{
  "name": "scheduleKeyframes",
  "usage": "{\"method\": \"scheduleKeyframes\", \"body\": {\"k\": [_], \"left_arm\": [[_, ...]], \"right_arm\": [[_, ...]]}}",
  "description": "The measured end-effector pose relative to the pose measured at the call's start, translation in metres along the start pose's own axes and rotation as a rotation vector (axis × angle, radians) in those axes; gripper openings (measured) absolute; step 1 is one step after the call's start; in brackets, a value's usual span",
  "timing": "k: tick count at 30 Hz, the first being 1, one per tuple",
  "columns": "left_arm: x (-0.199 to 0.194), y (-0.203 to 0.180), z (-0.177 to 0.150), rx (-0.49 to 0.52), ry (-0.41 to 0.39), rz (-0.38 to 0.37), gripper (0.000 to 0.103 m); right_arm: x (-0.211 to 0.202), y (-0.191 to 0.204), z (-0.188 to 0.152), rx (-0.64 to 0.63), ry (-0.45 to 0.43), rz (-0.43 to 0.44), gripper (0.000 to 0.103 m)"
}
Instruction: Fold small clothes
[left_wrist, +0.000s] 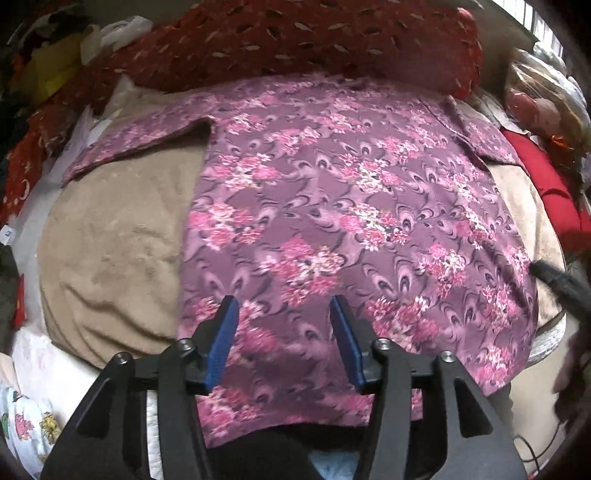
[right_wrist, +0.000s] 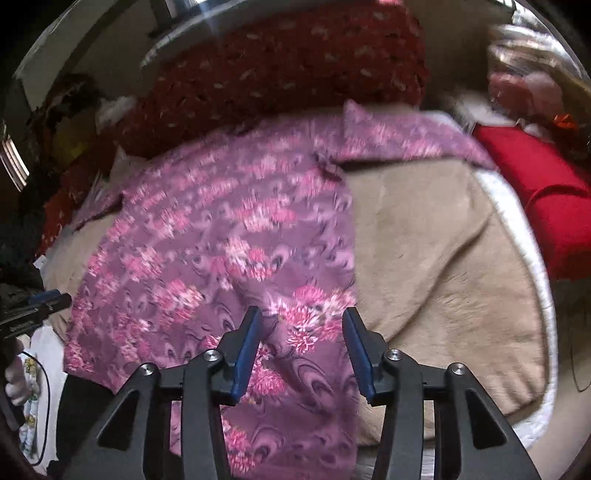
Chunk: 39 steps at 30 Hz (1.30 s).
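Observation:
A purple shirt with pink flowers (left_wrist: 332, 206) lies spread flat on a tan blanket (left_wrist: 110, 240), both sleeves out to the sides. My left gripper (left_wrist: 284, 301) hovers over the shirt's near hem, open, its blue pads apart with only cloth beneath them. My right gripper (right_wrist: 303, 312) is open too, over the shirt (right_wrist: 221, 236) near its right side edge, where a small ridge of cloth rises between the pads without touching them. The right gripper's tip (left_wrist: 554, 280) shows at the shirt's right edge, and the left gripper (right_wrist: 44, 301) appears at the far left of the right wrist view.
A dark red patterned pillow (left_wrist: 314, 44) lies behind the shirt's collar. A bright red cloth (right_wrist: 539, 192) sits to the right of the blanket (right_wrist: 443, 258). Piled clothes and bags (left_wrist: 48, 74) crowd the left side. A printed white cloth (left_wrist: 26, 435) lies at the near left.

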<state>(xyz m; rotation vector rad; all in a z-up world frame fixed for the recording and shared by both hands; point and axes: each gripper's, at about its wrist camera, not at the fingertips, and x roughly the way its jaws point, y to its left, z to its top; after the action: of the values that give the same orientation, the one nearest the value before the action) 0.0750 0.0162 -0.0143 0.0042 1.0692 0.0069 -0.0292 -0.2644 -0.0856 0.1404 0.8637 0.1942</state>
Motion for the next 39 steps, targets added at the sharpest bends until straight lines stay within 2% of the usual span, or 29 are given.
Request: {"method": "scheduleKeyframes", "body": {"k": [3, 5, 7, 8, 9, 14, 17, 20, 24, 26, 27, 30, 31, 32, 33, 34, 35, 38, 39], "left_arm": [[0.010, -0.004, 0.003, -0.010, 0.047, 0.000, 0.056], [0.019, -0.006, 0.008, -0.023, 0.079, -0.021, 0.056], [0.026, -0.009, 0.014, -0.035, 0.097, -0.040, 0.056], [0.029, -0.010, 0.018, -0.038, 0.104, -0.047, 0.056], [0.032, -0.012, 0.023, -0.042, 0.111, -0.054, 0.056], [0.047, -0.022, 0.045, -0.053, 0.136, -0.097, 0.056], [0.057, -0.027, 0.060, -0.059, 0.148, -0.120, 0.056], [0.068, -0.030, 0.072, -0.052, 0.167, -0.138, 0.056], [0.082, -0.033, 0.089, -0.046, 0.178, -0.149, 0.056], [0.088, -0.034, 0.099, -0.055, 0.176, -0.163, 0.056], [0.090, -0.034, 0.101, -0.058, 0.175, -0.168, 0.056], [0.096, -0.036, 0.115, -0.069, 0.157, -0.196, 0.057], [0.098, -0.037, 0.121, -0.074, 0.149, -0.202, 0.057], [0.100, -0.037, 0.129, -0.082, 0.137, -0.209, 0.057], [0.102, -0.036, 0.136, -0.091, 0.126, -0.213, 0.057], [0.103, -0.035, 0.141, -0.100, 0.116, -0.217, 0.057], [0.105, -0.031, 0.150, -0.123, 0.095, -0.215, 0.057], [0.114, -0.021, 0.169, -0.179, 0.058, -0.159, 0.059], [0.117, -0.018, 0.173, -0.196, 0.048, -0.130, 0.060]], "right_arm": [[0.040, -0.004, -0.013, -0.009, 0.120, -0.023, 0.045], [0.037, -0.010, -0.009, 0.017, 0.102, 0.023, 0.043], [0.023, -0.033, 0.008, 0.109, 0.054, 0.087, 0.044], [0.015, -0.050, 0.018, 0.162, 0.015, 0.088, 0.047], [0.010, -0.063, 0.025, 0.197, -0.011, 0.079, 0.047], [0.001, -0.193, 0.077, 0.550, -0.134, -0.010, 0.050], [0.016, -0.255, 0.094, 0.738, -0.163, -0.029, 0.053], [0.043, -0.306, 0.103, 0.934, -0.201, -0.011, 0.057], [0.090, -0.340, 0.113, 1.083, -0.198, 0.031, 0.061], [0.107, -0.348, 0.124, 1.105, -0.226, 0.013, 0.071], [0.120, -0.352, 0.129, 1.125, -0.207, 0.034, 0.072], [0.139, -0.359, 0.138, 1.148, -0.175, 0.020, 0.072], [0.139, -0.361, 0.140, 1.148, -0.184, 0.026, 0.070], [0.138, -0.363, 0.143, 1.144, -0.207, 0.037, 0.052], [0.132, -0.363, 0.146, 1.130, -0.243, 0.037, 0.015], [0.129, -0.364, 0.148, 1.112, -0.267, 0.043, 0.007], [0.122, -0.364, 0.150, 1.098, -0.288, 0.050, 0.007], [0.080, -0.355, 0.160, 1.020, -0.448, -0.017, 0.002], [0.069, -0.351, 0.163, 0.990, -0.467, -0.068, 0.002]]}}
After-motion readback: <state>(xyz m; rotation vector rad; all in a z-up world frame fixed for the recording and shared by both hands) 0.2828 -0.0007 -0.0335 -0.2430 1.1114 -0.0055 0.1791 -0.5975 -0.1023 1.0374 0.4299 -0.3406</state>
